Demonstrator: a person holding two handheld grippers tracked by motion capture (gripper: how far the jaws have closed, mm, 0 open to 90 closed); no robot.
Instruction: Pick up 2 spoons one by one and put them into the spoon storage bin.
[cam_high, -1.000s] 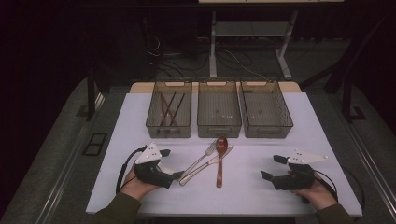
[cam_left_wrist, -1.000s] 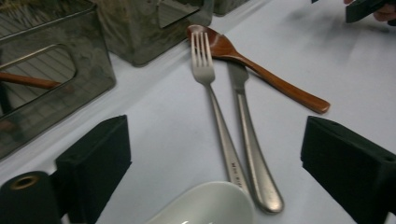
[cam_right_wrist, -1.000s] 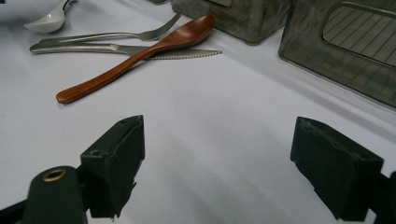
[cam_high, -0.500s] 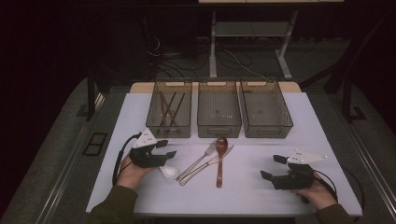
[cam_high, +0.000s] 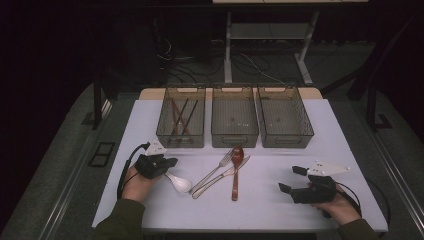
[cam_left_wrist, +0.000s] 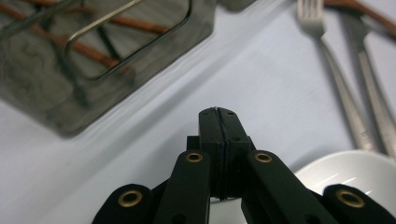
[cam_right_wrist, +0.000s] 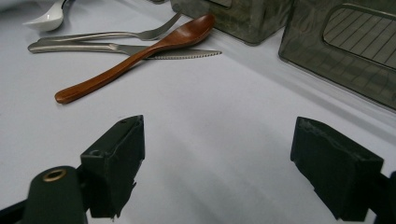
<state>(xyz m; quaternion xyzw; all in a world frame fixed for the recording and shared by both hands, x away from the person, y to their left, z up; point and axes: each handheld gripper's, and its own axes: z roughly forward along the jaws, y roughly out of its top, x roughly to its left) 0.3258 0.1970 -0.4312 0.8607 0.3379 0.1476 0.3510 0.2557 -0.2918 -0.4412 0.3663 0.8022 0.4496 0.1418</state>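
Observation:
My left gripper (cam_high: 169, 161) (cam_left_wrist: 218, 112) sits at the table's left front. Its jaws have just been closing and now press flat together, with nothing visible between the pads. A white ceramic spoon (cam_high: 180, 182) (cam_left_wrist: 346, 171) lies just beneath and right of those jaws. A metal fork (cam_high: 216, 171) (cam_right_wrist: 116, 35), a knife (cam_high: 220, 176) (cam_right_wrist: 140, 49) and a brown wooden spoon (cam_high: 235, 171) (cam_right_wrist: 140, 53) lie together at the table's middle. My right gripper (cam_high: 291, 179) (cam_right_wrist: 217, 172) rests at the right front, open, with bare table between its jaws.
Three smoky plastic bins stand in a row at the back. The left bin (cam_high: 165, 131) holds brown chopsticks (cam_high: 181, 116). The middle bin (cam_high: 234, 137) and right bin (cam_high: 285, 140) look bare. The white table (cam_high: 280, 220) ends just ahead of the person's forearms.
The left gripper has drawn back leftward from the cutlery and its jaws have come together. The white spoon, hidden under it before, now lies uncovered. The right gripper has kept still.

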